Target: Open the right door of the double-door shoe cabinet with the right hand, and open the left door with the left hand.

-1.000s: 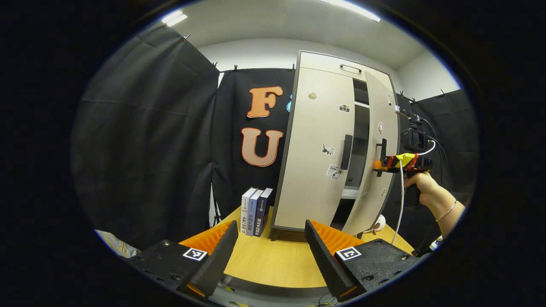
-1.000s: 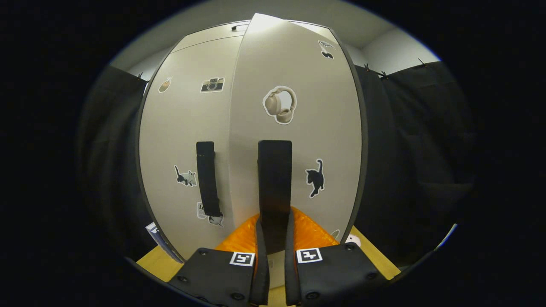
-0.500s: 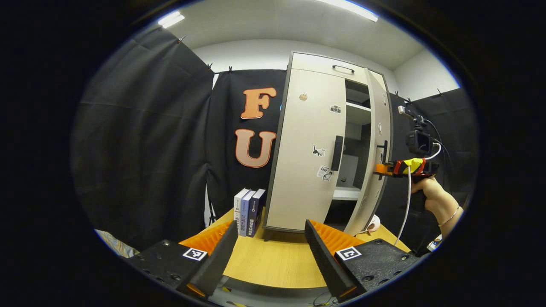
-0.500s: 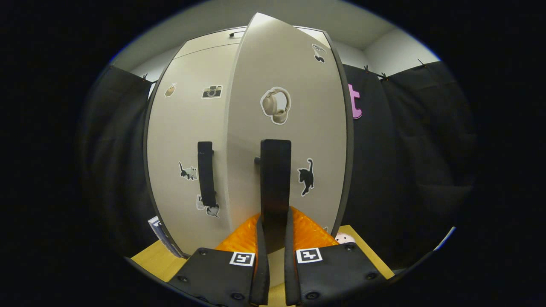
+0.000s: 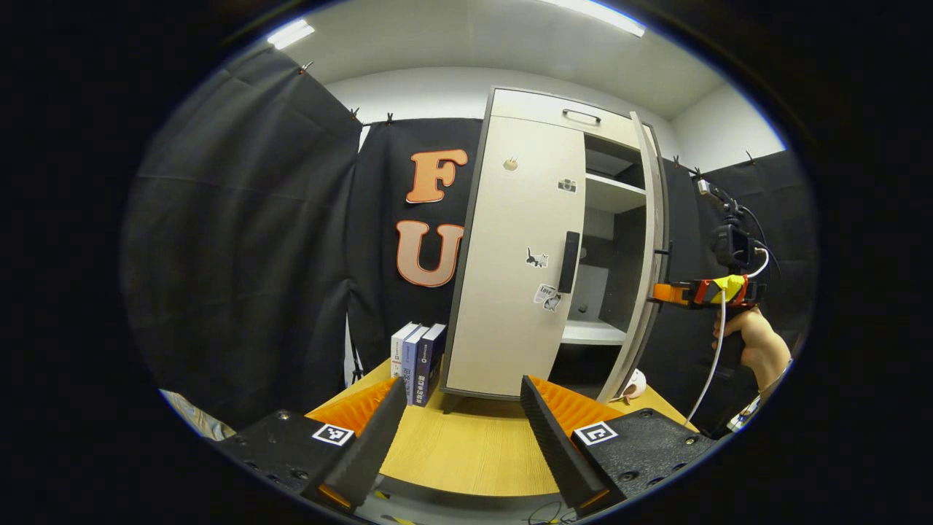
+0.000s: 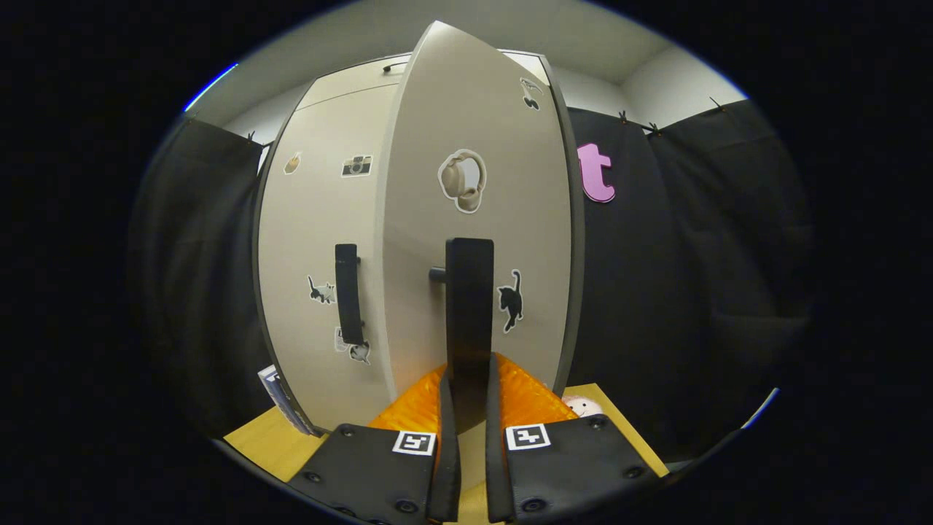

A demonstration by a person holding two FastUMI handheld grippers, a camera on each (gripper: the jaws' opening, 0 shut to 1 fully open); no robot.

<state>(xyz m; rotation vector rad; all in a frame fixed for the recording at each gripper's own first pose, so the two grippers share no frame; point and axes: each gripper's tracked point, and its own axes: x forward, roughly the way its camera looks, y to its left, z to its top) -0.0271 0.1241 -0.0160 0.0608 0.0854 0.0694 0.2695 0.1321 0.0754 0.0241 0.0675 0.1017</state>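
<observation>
The shoe cabinet (image 5: pixel 525 255) is seen standing on the tabletop (image 5: pixel 466 452). Its right door (image 6: pixel 474 219) is swung out (shelves exposed), its handle (image 6: pixel 469 306) clamped between the right gripper's (image 6: pixel 466 437) jaws. The left door (image 5: pixel 514 248) is closed; the left gripper (image 5: pixel 459 415), jaws wide, is held well short of it above bare tabletop.

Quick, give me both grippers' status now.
Left gripper: open, holding nothing.
Right gripper: shut on the right door handle.

Ceiling light strips (image 5: pixel 594 14) give bright, even light. Cabinet interior (image 5: pixel 619 248) sits in shadow. Strong fisheye bending at edges; focus sharp, no blur.
</observation>
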